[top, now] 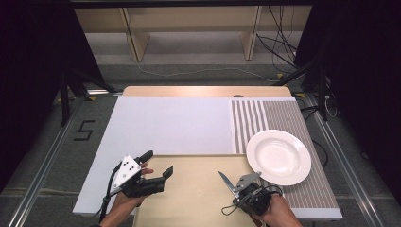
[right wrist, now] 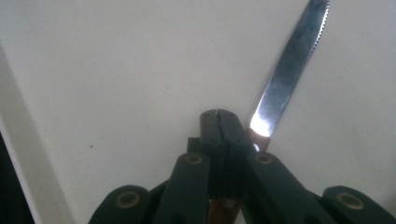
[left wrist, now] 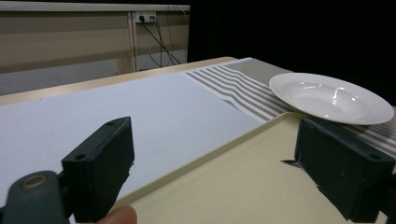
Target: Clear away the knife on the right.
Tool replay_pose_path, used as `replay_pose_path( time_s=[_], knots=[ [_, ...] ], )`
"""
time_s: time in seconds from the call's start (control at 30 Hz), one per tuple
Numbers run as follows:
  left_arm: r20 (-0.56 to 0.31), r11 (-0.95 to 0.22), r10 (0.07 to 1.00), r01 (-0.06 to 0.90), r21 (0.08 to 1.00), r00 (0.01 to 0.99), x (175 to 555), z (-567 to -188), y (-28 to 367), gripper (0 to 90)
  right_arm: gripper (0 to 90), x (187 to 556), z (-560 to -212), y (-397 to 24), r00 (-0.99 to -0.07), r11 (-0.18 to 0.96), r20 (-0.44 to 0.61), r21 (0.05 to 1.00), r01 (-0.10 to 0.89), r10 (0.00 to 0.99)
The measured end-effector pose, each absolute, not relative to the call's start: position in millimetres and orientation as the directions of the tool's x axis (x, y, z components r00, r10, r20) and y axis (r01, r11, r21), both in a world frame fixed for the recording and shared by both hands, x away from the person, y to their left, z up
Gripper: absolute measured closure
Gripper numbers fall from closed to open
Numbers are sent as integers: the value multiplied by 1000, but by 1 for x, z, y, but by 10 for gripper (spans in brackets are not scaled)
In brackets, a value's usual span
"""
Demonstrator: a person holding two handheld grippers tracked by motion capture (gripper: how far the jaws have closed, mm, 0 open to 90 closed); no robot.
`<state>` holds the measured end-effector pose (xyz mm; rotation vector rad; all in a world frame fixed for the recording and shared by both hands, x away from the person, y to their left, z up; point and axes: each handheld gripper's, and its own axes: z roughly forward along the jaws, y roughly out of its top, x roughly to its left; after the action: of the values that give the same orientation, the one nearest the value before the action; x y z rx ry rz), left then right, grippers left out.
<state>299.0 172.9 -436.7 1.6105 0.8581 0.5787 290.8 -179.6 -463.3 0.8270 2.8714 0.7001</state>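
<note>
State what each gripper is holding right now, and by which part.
The right gripper is shut on a knife, gripping its brown handle just below the blade. The left gripper is open and holds nothing.

The only readable sign is a black number "5" (top: 83,130), marked on the grey floor (top: 56,156) left of the tabletop (top: 165,123).
</note>
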Motion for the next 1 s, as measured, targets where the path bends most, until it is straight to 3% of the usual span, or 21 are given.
replay_pose_path(
  time_s=[1.0],
  knots=[
    [-79, -73, 788, 221, 972, 610, 299, -437, 173, 119, 900, 301, -459, -203, -796, 721, 10, 415, 554, 606]
  ],
)
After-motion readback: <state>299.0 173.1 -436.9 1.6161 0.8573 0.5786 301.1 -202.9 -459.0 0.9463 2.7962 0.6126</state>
